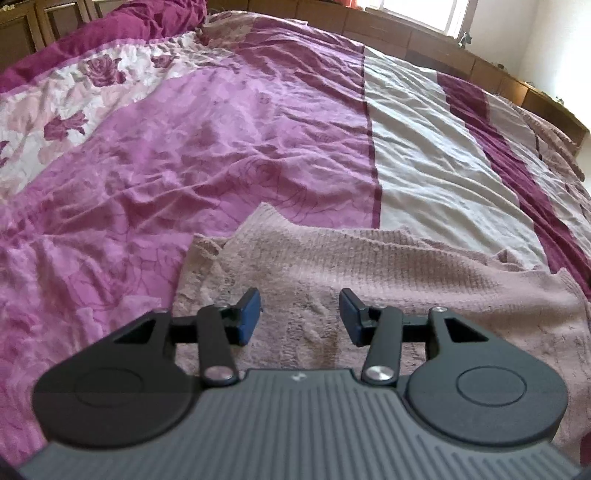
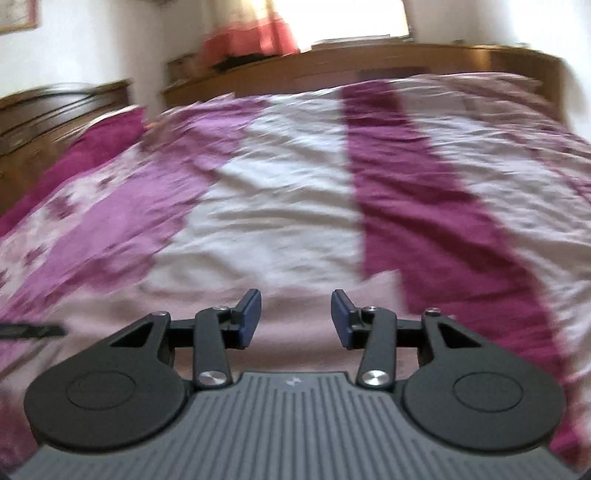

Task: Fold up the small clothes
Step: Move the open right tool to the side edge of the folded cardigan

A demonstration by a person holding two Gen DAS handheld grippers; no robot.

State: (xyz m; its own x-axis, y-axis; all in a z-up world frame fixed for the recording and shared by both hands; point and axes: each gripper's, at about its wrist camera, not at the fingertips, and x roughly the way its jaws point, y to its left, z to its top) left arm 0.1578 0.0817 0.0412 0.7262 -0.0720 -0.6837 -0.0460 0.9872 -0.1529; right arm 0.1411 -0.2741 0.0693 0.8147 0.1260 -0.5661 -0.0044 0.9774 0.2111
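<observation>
A dusty-pink knitted garment [image 1: 332, 266] lies spread on the bed, with its top left corner folded up into a point. My left gripper [image 1: 299, 317] is open and empty, hovering just above the garment's near part. In the right wrist view the picture is motion-blurred. The same pink garment [image 2: 295, 306] shows as a pale band under my right gripper [image 2: 295, 319], which is open and empty. A dark blurred shape [image 2: 33, 329] at the left edge looks like part of the other gripper.
The bedspread [image 1: 221, 147] has purple, white and dark magenta stripes, with a rose pattern at the left. A wooden headboard [image 2: 369, 70] and a window with a pink curtain [image 2: 255, 33] stand at the far end. A wooden dresser [image 2: 44, 110] is at the left.
</observation>
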